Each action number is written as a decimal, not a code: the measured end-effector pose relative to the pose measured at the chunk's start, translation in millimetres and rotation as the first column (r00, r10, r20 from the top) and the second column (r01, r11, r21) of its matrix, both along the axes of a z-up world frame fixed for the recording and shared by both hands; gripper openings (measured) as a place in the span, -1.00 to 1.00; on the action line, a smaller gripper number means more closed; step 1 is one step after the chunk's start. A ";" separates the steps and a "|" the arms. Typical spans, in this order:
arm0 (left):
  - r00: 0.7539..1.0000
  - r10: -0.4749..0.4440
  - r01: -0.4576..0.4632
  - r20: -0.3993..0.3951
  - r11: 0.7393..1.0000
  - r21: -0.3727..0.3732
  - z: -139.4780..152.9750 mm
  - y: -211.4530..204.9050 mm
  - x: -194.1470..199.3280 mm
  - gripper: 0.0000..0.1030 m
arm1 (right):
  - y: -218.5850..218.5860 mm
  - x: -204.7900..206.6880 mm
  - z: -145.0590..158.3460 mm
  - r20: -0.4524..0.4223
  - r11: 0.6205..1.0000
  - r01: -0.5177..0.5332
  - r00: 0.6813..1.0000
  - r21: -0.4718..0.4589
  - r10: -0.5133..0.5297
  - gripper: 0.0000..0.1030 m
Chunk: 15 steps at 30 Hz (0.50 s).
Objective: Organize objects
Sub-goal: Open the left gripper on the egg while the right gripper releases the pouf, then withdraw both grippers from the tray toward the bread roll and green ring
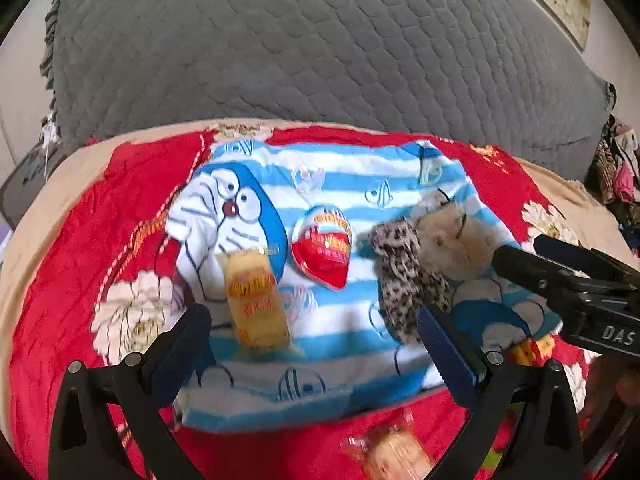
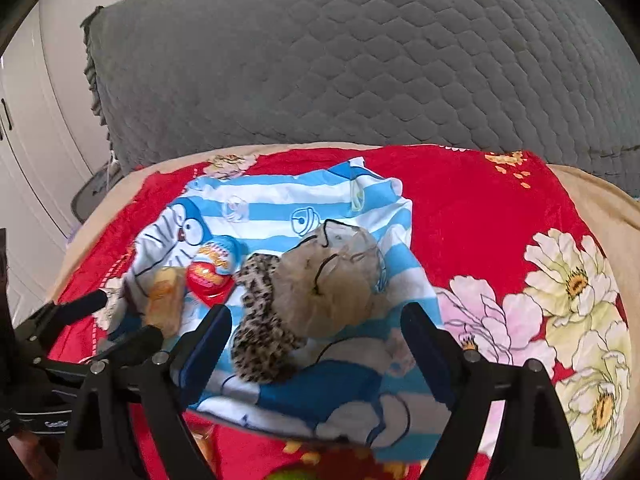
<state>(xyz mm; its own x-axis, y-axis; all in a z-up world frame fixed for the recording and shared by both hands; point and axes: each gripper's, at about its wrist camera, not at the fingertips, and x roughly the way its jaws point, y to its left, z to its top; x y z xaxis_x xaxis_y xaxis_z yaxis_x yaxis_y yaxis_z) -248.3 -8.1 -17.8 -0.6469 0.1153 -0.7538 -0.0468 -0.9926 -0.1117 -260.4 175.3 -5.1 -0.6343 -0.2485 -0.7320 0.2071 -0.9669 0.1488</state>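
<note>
A blue-and-white striped cartoon cloth [image 1: 340, 176] [image 2: 272, 208] lies on a red floral blanket [image 1: 72, 280] [image 2: 480, 208]. On it lie a yellow snack packet [image 1: 256, 300] [image 2: 164, 300], a red-and-white egg-shaped toy [image 1: 324, 244] [image 2: 212, 276], a leopard-print scrunchie [image 1: 404, 276] [image 2: 260, 328] and a beige fluffy item [image 1: 456, 240] [image 2: 336, 280]. My left gripper [image 1: 314, 340] is open and empty just before the packet. My right gripper [image 2: 316, 340] is open and empty over the scrunchie and fluffy item; it also shows in the left wrist view [image 1: 520, 256].
A grey quilted pillow [image 1: 320, 40] [image 2: 360, 52] stands behind the blanket. Another wrapped snack [image 1: 392, 456] lies near the front edge. A pile of clothes [image 1: 616, 164] is at the far right. White cupboard doors [image 2: 28, 160] are at the left.
</note>
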 end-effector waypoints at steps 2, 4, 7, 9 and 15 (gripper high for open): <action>1.000 -0.005 0.005 0.011 1.000 0.002 2.1 1.3 9.0 0.99 | 0.4 10.2 5.6 -0.011 1.000 -0.001 1.000 -0.013 0.001 0.68; 1.000 0.001 -0.001 -0.002 1.000 0.002 6.0 1.5 19.1 0.99 | 2.4 22.4 12.7 -0.029 0.999 0.004 1.000 -0.043 -0.005 0.69; 1.000 0.004 -0.004 -0.009 1.000 0.029 14.2 0.2 34.7 0.99 | 4.2 38.0 24.0 -0.056 0.998 0.001 0.998 -0.063 -0.004 0.70; 1.000 0.000 0.001 -0.012 1.000 0.007 19.8 2.0 41.7 0.99 | 5.2 47.9 30.9 -0.066 0.998 0.014 0.998 -0.062 -0.018 0.72; 0.999 0.005 -0.007 -0.035 0.999 -0.038 38.9 9.2 69.1 0.99 | 2.4 76.3 49.0 -0.122 0.999 0.046 0.991 -0.016 -0.048 0.76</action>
